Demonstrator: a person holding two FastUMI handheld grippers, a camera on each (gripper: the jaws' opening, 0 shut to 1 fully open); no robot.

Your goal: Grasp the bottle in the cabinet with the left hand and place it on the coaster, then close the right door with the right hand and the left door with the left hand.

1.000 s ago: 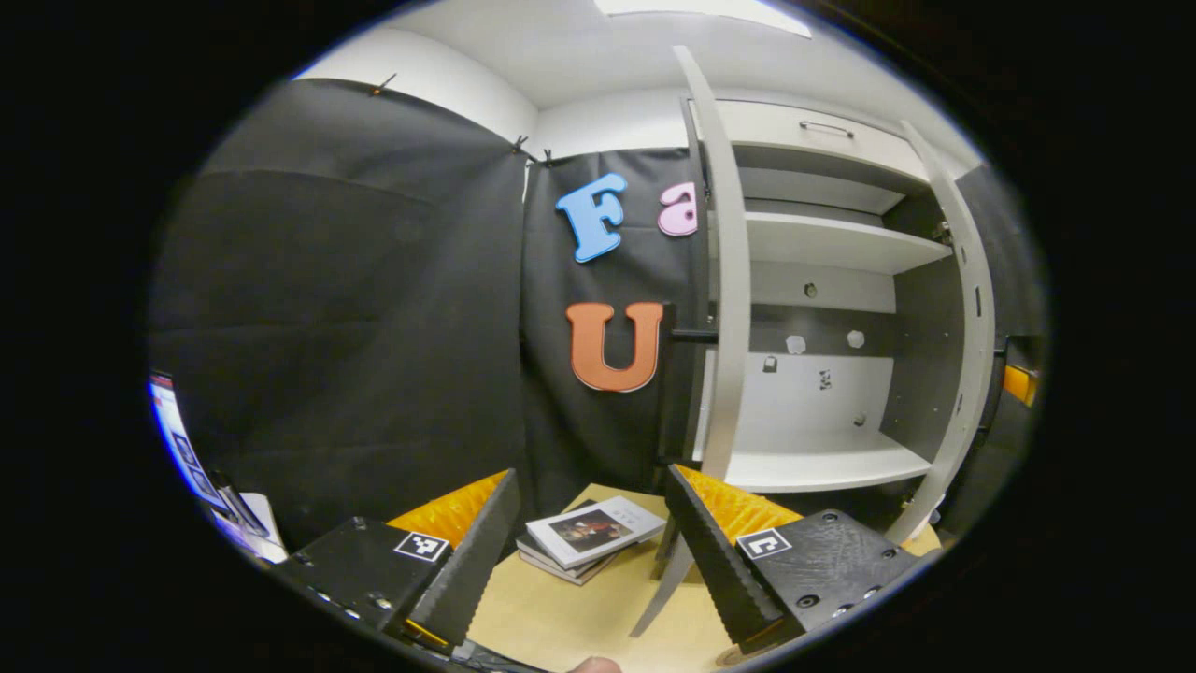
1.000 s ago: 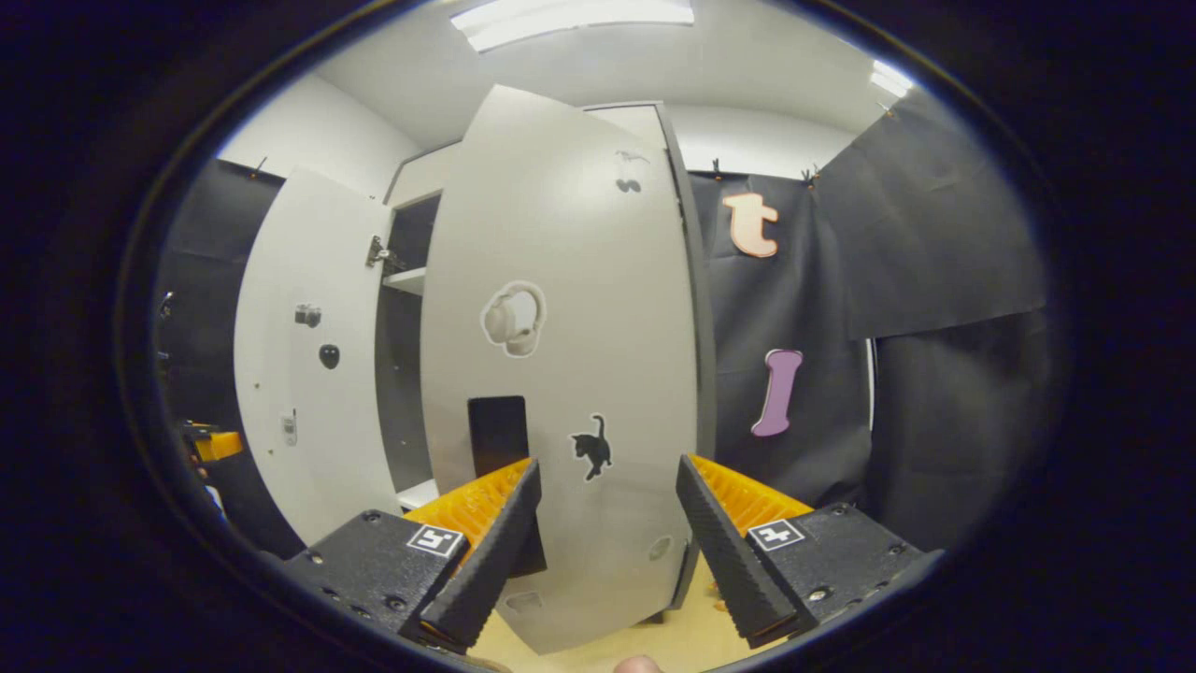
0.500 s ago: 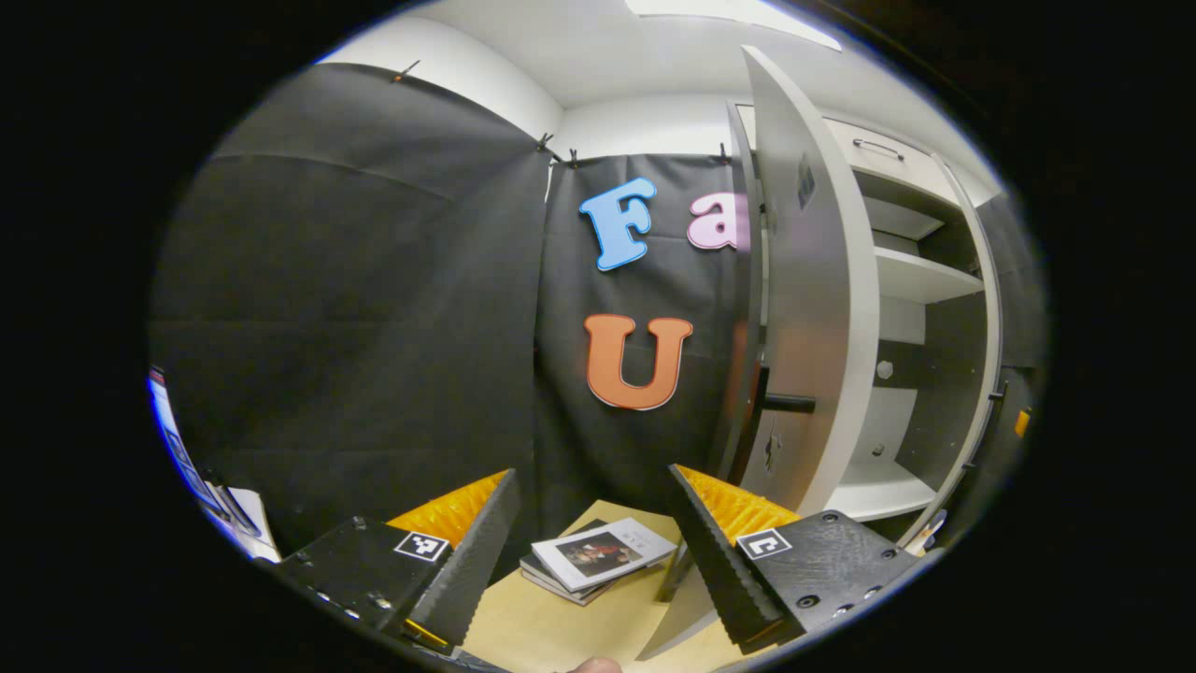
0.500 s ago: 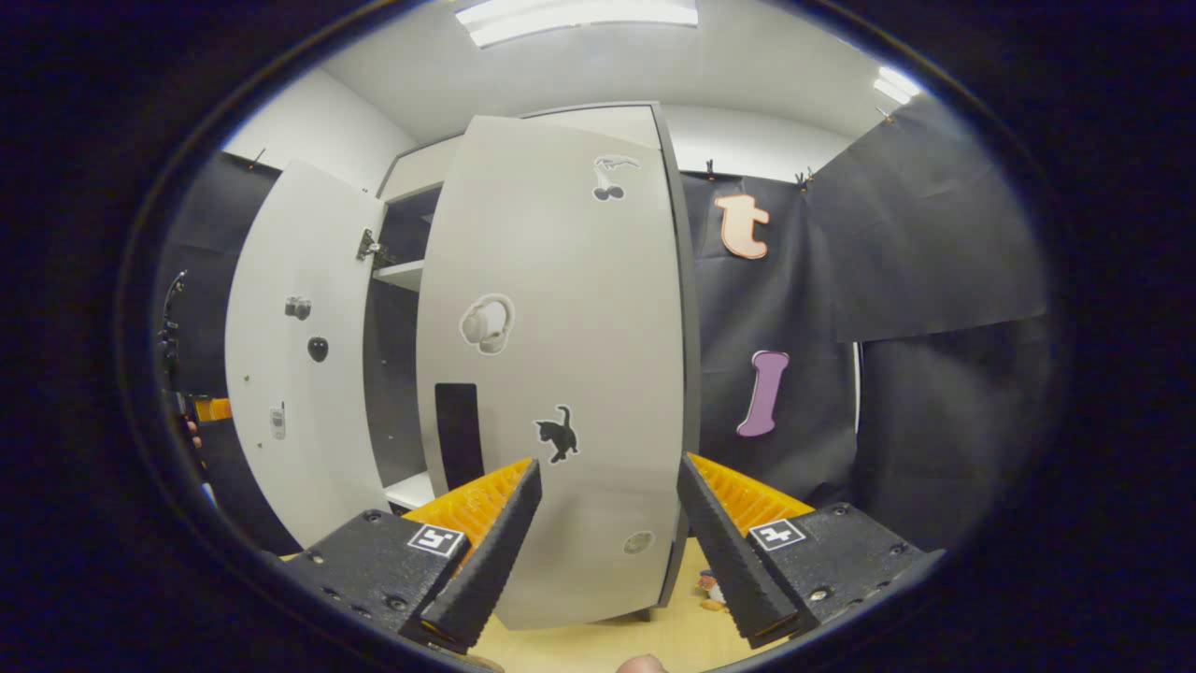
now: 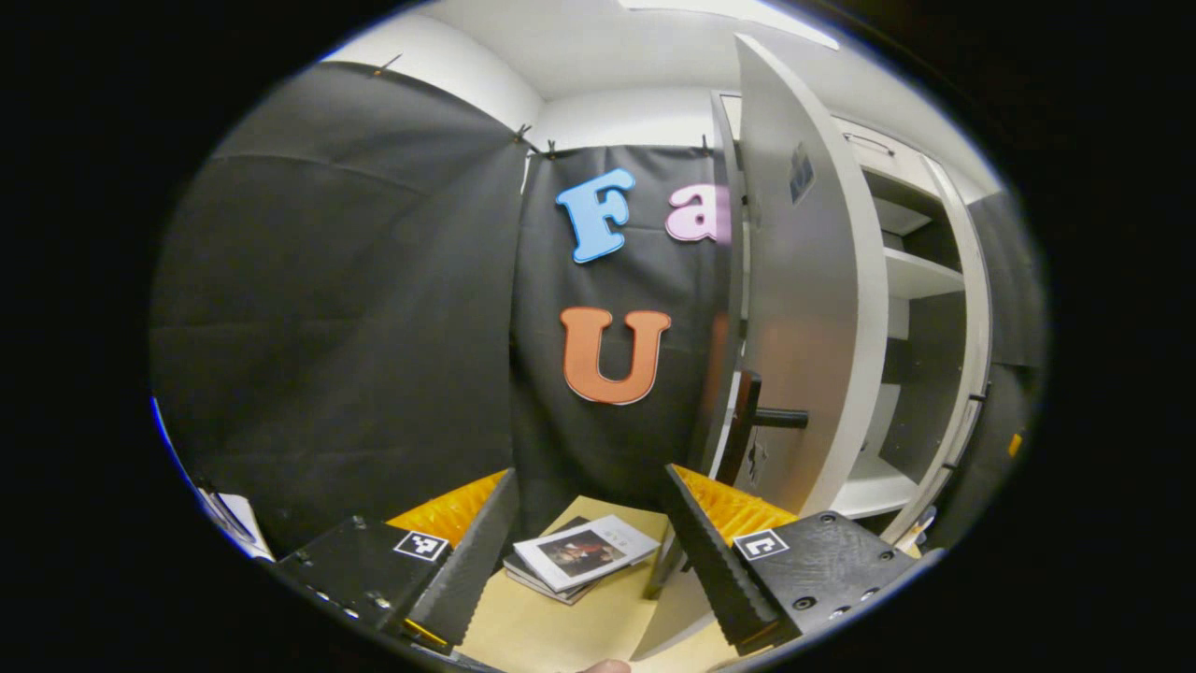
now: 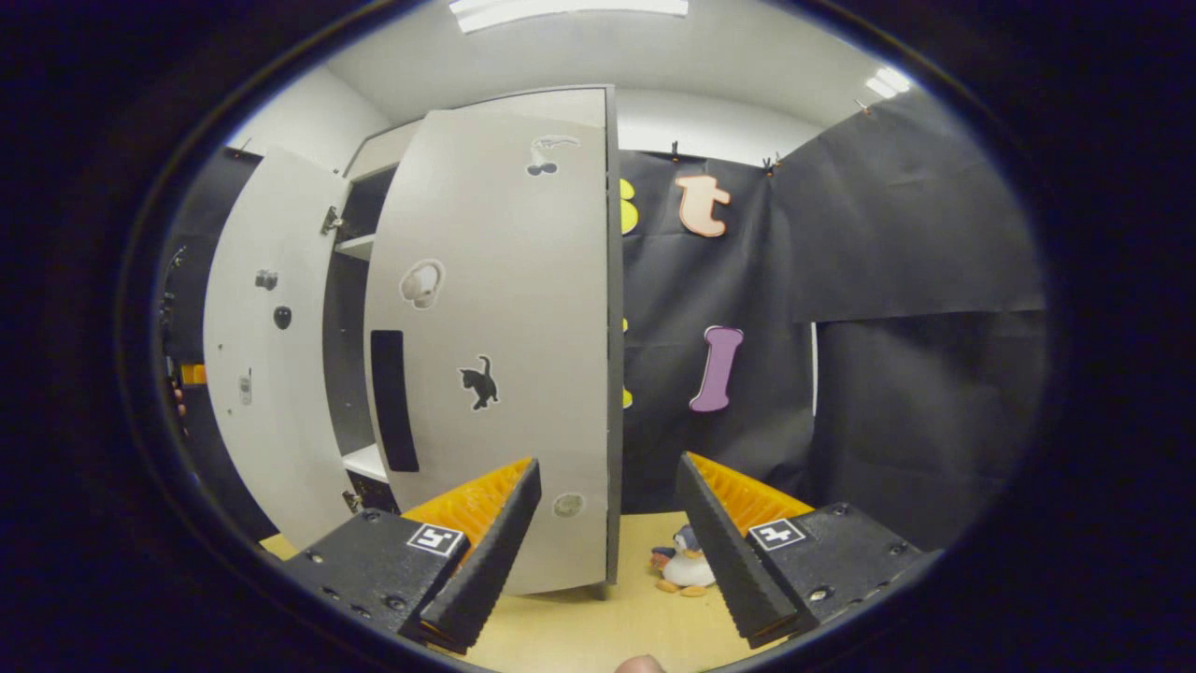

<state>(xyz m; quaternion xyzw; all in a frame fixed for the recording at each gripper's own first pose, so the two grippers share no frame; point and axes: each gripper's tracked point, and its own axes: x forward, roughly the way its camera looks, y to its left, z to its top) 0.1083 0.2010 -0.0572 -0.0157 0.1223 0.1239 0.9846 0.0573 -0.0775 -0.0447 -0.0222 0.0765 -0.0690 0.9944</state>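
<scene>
In the left gripper view my left gripper [image 5: 590, 472] is open and holds nothing. The cabinet's left door [image 5: 804, 308] stands just beyond its right finger, half swung, with its black handle [image 5: 766, 418] sticking out. Behind the door the cabinet shelves [image 5: 920, 271] show, then the thin edge of the right door [image 5: 972, 308]. In the right gripper view my right gripper [image 6: 607, 461] is open, a little in front of the grey right door [image 6: 514, 308] with stickers and a black handle [image 6: 392, 402]. A dark gap separates it from the left door [image 6: 262, 393].
A small stack of books [image 5: 579, 551] lies on the light wooden table [image 5: 561, 626] between the left fingers. A penguin toy [image 6: 687, 568] stands on the table by the right door's lower corner. Black cloth walls close in both sides.
The left door has swung from edge-on to showing its outer face. The right door has slid leftward in the right gripper view, and the penguin toy has come into sight.
</scene>
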